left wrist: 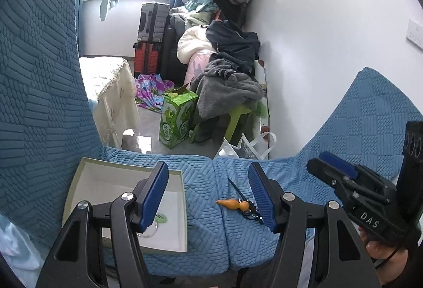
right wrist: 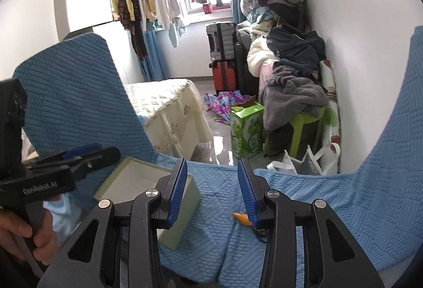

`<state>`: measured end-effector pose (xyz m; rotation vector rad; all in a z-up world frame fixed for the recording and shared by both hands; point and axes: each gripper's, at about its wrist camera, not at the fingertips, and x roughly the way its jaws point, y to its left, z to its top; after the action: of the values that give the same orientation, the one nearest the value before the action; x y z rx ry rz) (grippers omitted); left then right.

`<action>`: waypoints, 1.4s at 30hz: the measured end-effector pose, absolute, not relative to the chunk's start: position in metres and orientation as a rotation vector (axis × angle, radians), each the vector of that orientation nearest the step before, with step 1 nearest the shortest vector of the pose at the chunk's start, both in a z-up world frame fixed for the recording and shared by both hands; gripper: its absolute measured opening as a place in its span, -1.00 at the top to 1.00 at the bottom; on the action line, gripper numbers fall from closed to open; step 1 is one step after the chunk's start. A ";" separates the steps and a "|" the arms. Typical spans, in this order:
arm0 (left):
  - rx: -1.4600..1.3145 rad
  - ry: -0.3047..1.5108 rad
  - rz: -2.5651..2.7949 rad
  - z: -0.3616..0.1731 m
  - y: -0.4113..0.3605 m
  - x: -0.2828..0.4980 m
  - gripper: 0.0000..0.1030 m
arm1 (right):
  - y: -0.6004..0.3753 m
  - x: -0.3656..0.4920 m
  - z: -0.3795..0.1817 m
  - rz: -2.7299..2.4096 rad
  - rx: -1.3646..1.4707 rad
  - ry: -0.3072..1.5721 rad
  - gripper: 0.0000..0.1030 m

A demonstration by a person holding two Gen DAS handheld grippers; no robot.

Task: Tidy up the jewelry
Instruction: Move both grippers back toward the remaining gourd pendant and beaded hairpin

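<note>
I judge the step in hand is collecting the orange gourd pendant, which lies on the blue quilted sofa seat at about 3 o'clock of the open box. A green piece with a thin ring already lies inside the box. My left gripper hangs released above the seat, the pendant beside its right finger. My right gripper is also spread and empty. Next I should lower, close on the gourd's body, and carry it leftward into the box; the dark cord may trail. Beyond the seat edge, toward 12 o'clock, are a green carton, suitcases and piled clothes.

Matt quilted cloth sofa cover, card box.
</note>
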<state>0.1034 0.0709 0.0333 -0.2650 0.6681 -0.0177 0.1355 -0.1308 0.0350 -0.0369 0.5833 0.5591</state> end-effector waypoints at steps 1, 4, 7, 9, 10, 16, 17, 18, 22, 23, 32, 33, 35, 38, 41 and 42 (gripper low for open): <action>-0.269 0.670 -0.013 0.032 0.069 0.104 -0.23 | -0.135 0.136 0.032 0.550 -0.043 0.588 0.27; -0.285 0.654 -0.001 0.030 0.066 0.103 -0.23 | -0.148 0.137 0.025 0.538 -0.038 0.604 0.27; -0.274 0.654 0.006 0.025 0.060 0.105 -0.22 | -0.157 0.137 0.019 0.528 -0.040 0.603 0.27; -0.280 0.652 -0.001 0.021 0.056 0.103 -0.22 | -0.162 0.137 0.015 0.525 -0.041 0.599 0.27; -0.284 0.650 -0.008 0.019 0.053 0.102 -0.22 | -0.165 0.137 0.012 0.521 -0.043 0.599 0.27; -0.290 0.665 -0.013 -0.002 0.042 0.106 -0.22 | -0.176 0.137 -0.012 0.503 -0.050 0.625 0.27; -0.292 0.670 -0.017 -0.006 0.039 0.107 -0.22 | -0.179 0.138 -0.017 0.497 -0.052 0.634 0.28; -0.291 0.678 -0.029 -0.011 0.035 0.109 -0.22 | -0.182 0.138 -0.023 0.494 -0.052 0.642 0.28; -0.265 0.691 -0.048 -0.028 0.022 0.115 -0.19 | -0.193 0.142 -0.042 0.489 -0.085 0.655 0.27; -0.265 0.694 -0.051 -0.032 0.020 0.117 -0.19 | -0.195 0.143 -0.046 0.487 -0.092 0.657 0.27; -0.327 0.755 -0.111 -0.084 0.000 0.140 -0.18 | -0.221 0.160 -0.101 0.456 -0.059 0.702 0.27; -0.332 0.763 -0.119 -0.090 -0.001 0.142 -0.18 | -0.221 0.163 -0.108 0.451 -0.059 0.708 0.27; -0.327 0.774 -0.115 -0.101 -0.004 0.148 -0.18 | -0.222 0.172 -0.121 0.447 -0.053 0.741 0.27; -0.343 0.808 -0.119 -0.121 -0.008 0.158 -0.18 | -0.222 0.180 -0.137 0.458 -0.051 0.766 0.27; -0.340 0.843 -0.109 -0.139 -0.012 0.167 -0.18 | -0.222 0.190 -0.151 0.469 -0.059 0.786 0.27; -0.345 0.863 -0.114 -0.147 -0.015 0.171 -0.18 | -0.222 0.195 -0.156 0.475 -0.052 0.804 0.27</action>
<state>0.1714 -0.0151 -0.1474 -0.3448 0.8633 -0.1139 0.1947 -0.2225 -0.1565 -0.0518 0.8037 0.4748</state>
